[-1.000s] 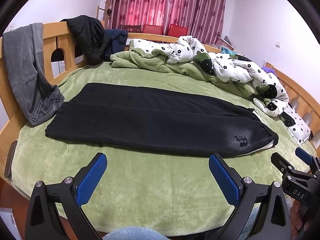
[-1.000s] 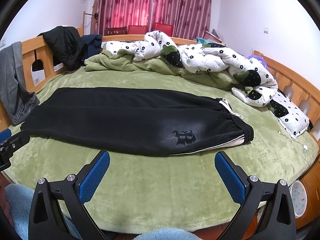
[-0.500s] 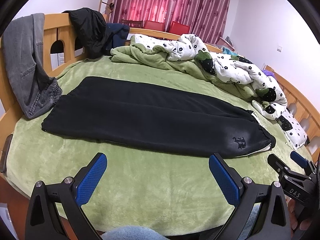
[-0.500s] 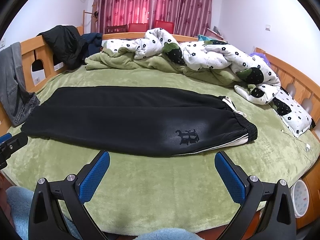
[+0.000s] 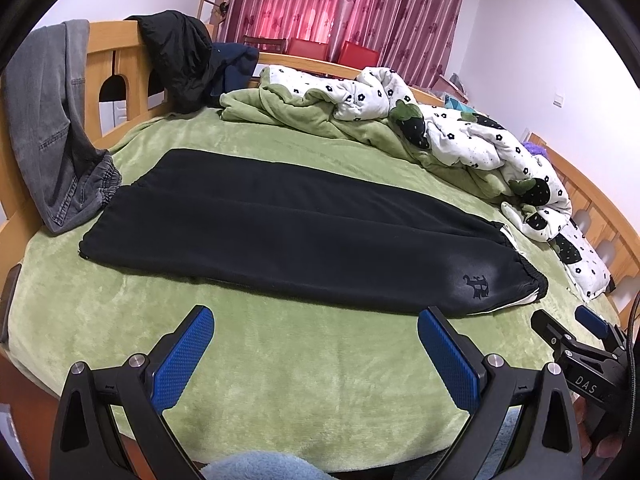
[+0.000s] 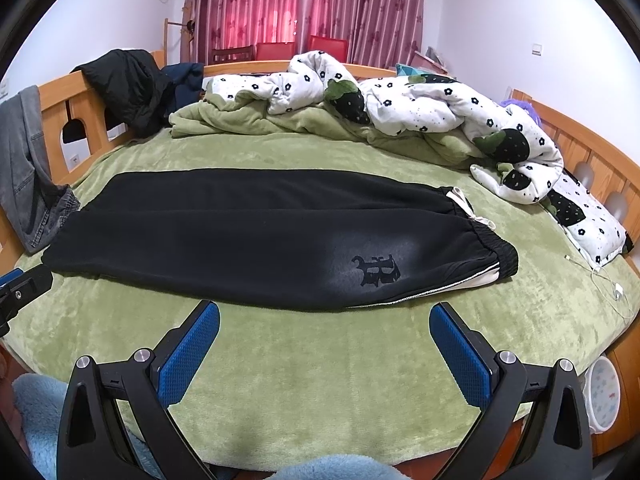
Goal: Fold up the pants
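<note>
While 2 tools gape, pants lie seemingly halved.

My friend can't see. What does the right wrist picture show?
Black pants lie flat, folded lengthwise, on a green bed. The open right gripper hovers near them, touching nothing. A rumpled flowered quilt sits behind.

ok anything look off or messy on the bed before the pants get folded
The black pants lie flat and straight, with a white lining peeking out along the near edge at the waistband. A white charging cable lies loose on the green blanket to the right, and the strawberry duvet is bunched up behind.
</note>
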Tool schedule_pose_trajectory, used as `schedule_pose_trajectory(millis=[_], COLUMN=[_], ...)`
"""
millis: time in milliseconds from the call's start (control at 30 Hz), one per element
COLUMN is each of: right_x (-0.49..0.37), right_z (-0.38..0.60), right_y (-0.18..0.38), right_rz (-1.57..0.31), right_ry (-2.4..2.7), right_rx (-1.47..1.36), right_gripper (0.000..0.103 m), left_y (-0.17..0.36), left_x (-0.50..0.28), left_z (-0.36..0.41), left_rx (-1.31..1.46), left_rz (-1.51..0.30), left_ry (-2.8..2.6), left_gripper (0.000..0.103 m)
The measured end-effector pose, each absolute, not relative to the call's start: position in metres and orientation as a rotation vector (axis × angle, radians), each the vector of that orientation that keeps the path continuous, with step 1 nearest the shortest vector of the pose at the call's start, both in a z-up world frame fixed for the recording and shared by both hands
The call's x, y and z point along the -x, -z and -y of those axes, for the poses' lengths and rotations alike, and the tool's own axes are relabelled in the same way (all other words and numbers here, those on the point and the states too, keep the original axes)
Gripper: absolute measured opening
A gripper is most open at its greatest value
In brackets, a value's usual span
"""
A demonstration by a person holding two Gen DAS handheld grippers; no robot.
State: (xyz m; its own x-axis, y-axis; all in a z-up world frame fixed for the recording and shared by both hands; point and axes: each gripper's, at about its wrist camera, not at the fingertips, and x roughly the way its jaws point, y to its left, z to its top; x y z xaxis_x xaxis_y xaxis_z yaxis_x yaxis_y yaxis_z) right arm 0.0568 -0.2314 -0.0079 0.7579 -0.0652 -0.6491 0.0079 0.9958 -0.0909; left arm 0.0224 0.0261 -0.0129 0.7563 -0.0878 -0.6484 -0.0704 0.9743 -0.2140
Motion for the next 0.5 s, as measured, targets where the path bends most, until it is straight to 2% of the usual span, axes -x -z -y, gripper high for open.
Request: schedule_pose_trajectory(millis=[500], right_x=[-0.0564], right_z=[0.2328], right_y=[0.0095], right_rz=[-0.711], right_ry=[0.04], right_rx=[0.082], right_gripper=[0.103], left_y=[0.0125], left_x=[-0.0208], left_z=[-0.0313], left_rx=[0.248], left_rz=[-0.711], left_ry=[0.015], left_gripper=[0.103])
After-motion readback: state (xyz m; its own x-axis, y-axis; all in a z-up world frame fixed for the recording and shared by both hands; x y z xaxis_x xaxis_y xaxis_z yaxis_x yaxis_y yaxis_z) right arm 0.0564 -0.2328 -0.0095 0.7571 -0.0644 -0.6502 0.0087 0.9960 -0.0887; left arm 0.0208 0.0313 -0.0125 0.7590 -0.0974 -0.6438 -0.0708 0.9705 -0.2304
